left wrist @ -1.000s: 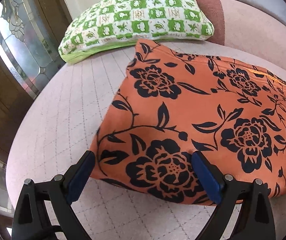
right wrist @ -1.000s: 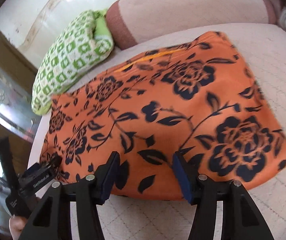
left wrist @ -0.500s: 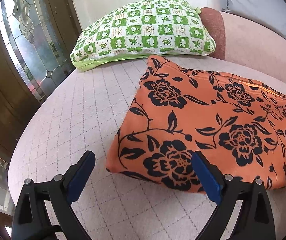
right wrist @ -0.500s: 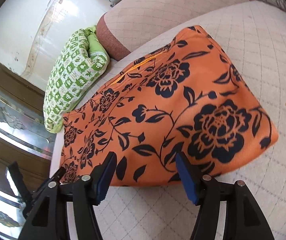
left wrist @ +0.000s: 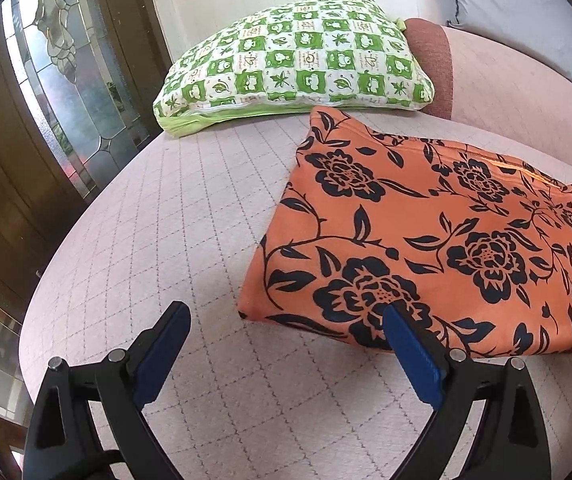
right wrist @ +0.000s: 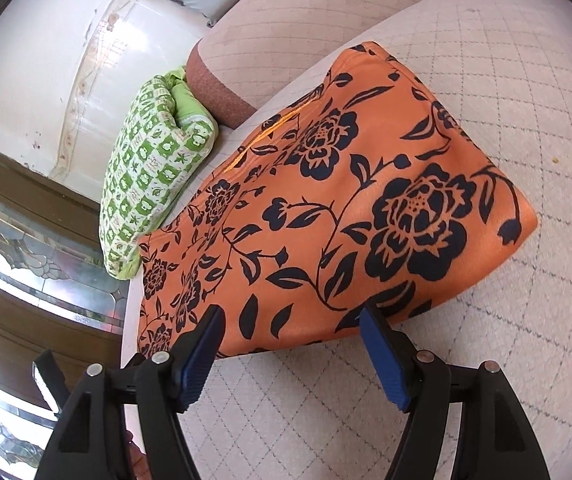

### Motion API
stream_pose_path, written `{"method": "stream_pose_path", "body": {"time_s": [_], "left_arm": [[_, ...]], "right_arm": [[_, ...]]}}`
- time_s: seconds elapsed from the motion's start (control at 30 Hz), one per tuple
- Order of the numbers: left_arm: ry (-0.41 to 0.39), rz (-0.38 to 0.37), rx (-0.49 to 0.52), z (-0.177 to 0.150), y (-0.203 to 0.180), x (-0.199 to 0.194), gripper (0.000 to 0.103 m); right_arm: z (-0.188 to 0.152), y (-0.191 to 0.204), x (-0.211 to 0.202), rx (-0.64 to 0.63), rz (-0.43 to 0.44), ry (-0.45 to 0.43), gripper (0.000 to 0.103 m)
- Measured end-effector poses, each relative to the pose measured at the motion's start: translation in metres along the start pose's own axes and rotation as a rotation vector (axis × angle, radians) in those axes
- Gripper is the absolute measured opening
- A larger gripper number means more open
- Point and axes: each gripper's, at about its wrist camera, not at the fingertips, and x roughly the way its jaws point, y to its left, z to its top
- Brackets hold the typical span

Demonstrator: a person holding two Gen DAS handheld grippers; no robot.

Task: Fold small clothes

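An orange cloth with black flowers (left wrist: 425,240) lies folded flat on the pale quilted cushion (left wrist: 190,240). It also shows in the right wrist view (right wrist: 325,208). My left gripper (left wrist: 286,332) is open and empty, just off the cloth's near left corner, its right finger by the near edge. My right gripper (right wrist: 289,336) is open and empty, a little back from the cloth's near edge. The left gripper's body (right wrist: 50,376) shows at the lower left of the right wrist view.
A green and white checked pillow (left wrist: 293,64) lies at the back of the cushion, also in the right wrist view (right wrist: 146,192). A bolster with a brown end (left wrist: 429,64) and a grey pillow (left wrist: 517,12) stand behind. A wood and glass door (left wrist: 46,100) is left.
Both grippers have drawn back from the cloth, which lies still. The left gripper has also shifted left, off the cloth's corner. Both stayed open.
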Motion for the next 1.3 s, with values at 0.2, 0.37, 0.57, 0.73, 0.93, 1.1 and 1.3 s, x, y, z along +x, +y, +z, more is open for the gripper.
{"method": "stream_pose_path", "body": {"time_s": [0.2, 0.37, 0.57, 0.73, 0.93, 1.1, 1.3], "left_arm": [[-0.003, -0.007, -0.012, 0.001, 0.003, 0.000, 0.097], [0.001, -0.011, -0.018, 0.003, 0.002, 0.001, 0.097], [0.009, -0.021, -0.014, 0.005, -0.004, 0.005, 0.097], [0.028, -0.041, -0.016, 0.007, -0.010, 0.011, 0.097], [0.147, -0.185, -0.107, 0.006, -0.008, 0.024, 0.097], [0.274, -0.299, -0.231, -0.002, -0.003, 0.041, 0.097], [0.266, -0.240, -0.312, 0.003, 0.006, 0.059, 0.097]], "right_arm": [[0.000, -0.002, 0.001, 0.009, 0.013, 0.003, 0.076], [0.001, -0.003, 0.003, 0.006, 0.009, 0.009, 0.076], [0.004, -0.005, 0.007, 0.013, 0.011, 0.020, 0.077], [0.007, -0.016, 0.011, 0.088, 0.074, 0.046, 0.080], [-0.001, -0.036, 0.014, 0.273, 0.198, 0.117, 0.082], [-0.003, -0.042, 0.017, 0.325, 0.198, 0.139, 0.083], [0.013, -0.056, 0.014, 0.358, 0.151, 0.061, 0.083]]}}
